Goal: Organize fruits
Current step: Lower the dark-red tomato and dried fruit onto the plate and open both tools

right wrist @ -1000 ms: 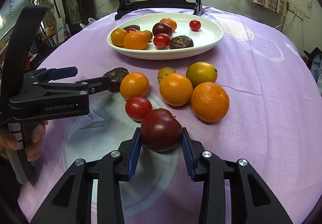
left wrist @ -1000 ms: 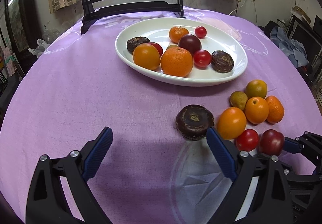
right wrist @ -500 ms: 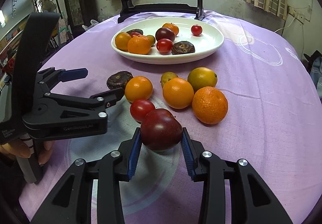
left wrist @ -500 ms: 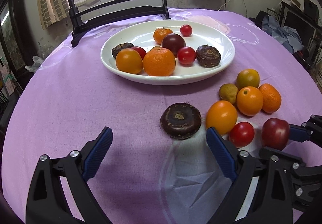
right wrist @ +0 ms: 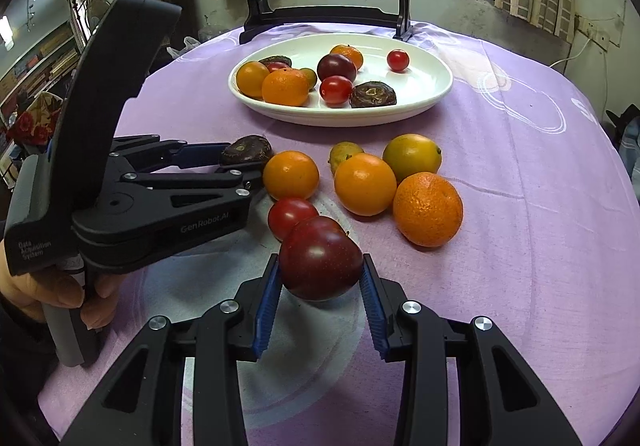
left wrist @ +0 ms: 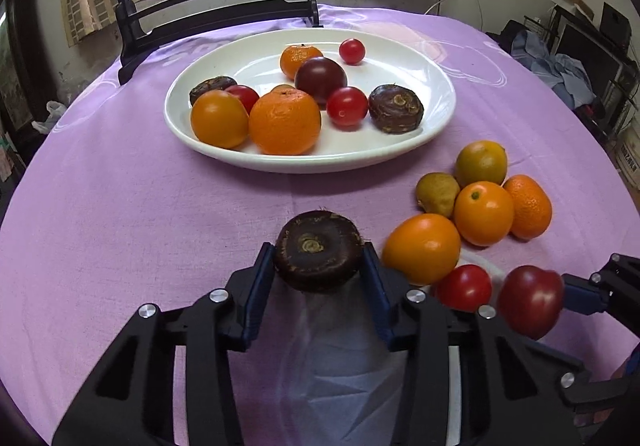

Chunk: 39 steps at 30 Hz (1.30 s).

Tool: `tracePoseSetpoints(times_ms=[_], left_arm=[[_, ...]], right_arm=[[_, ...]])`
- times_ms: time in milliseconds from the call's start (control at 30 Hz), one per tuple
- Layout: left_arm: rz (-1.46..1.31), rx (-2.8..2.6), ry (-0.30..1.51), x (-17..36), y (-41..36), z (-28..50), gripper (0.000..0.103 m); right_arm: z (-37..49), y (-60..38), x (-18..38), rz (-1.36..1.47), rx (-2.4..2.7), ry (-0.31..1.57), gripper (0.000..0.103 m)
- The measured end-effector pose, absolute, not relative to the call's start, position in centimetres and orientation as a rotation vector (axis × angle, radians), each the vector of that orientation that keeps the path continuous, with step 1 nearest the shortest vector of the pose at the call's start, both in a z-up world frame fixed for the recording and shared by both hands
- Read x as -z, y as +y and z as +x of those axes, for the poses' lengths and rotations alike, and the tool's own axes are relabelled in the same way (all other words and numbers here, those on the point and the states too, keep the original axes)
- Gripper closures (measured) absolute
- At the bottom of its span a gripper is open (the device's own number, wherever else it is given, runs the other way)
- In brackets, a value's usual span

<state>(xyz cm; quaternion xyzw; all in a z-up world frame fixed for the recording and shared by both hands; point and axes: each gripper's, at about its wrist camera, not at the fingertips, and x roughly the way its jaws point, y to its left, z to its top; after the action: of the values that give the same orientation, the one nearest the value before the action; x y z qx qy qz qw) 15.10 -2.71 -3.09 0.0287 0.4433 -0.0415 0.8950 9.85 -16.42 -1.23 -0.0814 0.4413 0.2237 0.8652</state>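
Observation:
My left gripper (left wrist: pixel 319 266) is shut on a dark brown round fruit (left wrist: pixel 319 254) on the purple cloth, in front of the white plate (left wrist: pixel 432 85). It shows from the side in the right wrist view (right wrist: pixel 245 153). My right gripper (right wrist: pixel 320 278) is shut on a dark red plum (right wrist: pixel 320 257) and holds it just above the cloth; the plum also shows in the left wrist view (left wrist: pixel 530 300). The plate (right wrist: pixel 432 75) holds several oranges, tomatoes and dark fruits.
Loose fruit lies on the cloth between the grippers and the plate: a red tomato (right wrist: pixel 291 215), several oranges (right wrist: pixel 365 183) and a small yellow-green fruit (right wrist: pixel 344 151). A dark chair back (left wrist: pixel 216 17) stands behind the plate. The table edge curves off at both sides.
My left gripper moved forward and closed its jaws on the dark brown fruit. My right gripper kept hold of the plum and lifted it slightly.

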Motion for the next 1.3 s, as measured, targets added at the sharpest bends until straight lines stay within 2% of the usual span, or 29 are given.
tracePoseSetpoints(times_ms=[233,533,833,1100,1300], left_arm=[[-0.002,0.089,0.938,2.6,-1.5,14.7,0.060],[-0.043,0.084,0.845,-0.4,-0.3,13.2,0.060],[-0.135,0.085,0.865,-1.7,1.3,13.6,0.060],[-0.063,0.013,0.813,-4.5,1.7,17.5,0.060],[-0.124,0.008,0.864,-3.4,2.4,21.8,0.060]], right_arm=[[9.8,-16.6,1.0,-0.166,-0.473,0.913,0.063],[9.9,-17.4,-1.7,-0.094,-0.453,0.817,0.063],[13.6,-16.4,-3.9,-0.114,-0.419,0.787,0.063],[17.7,-14.7,-3.3,-0.137,-0.391,0.804,0.063],[20.0,-13.0,-1.9,-0.164,-0.395,0.841,0.063]])
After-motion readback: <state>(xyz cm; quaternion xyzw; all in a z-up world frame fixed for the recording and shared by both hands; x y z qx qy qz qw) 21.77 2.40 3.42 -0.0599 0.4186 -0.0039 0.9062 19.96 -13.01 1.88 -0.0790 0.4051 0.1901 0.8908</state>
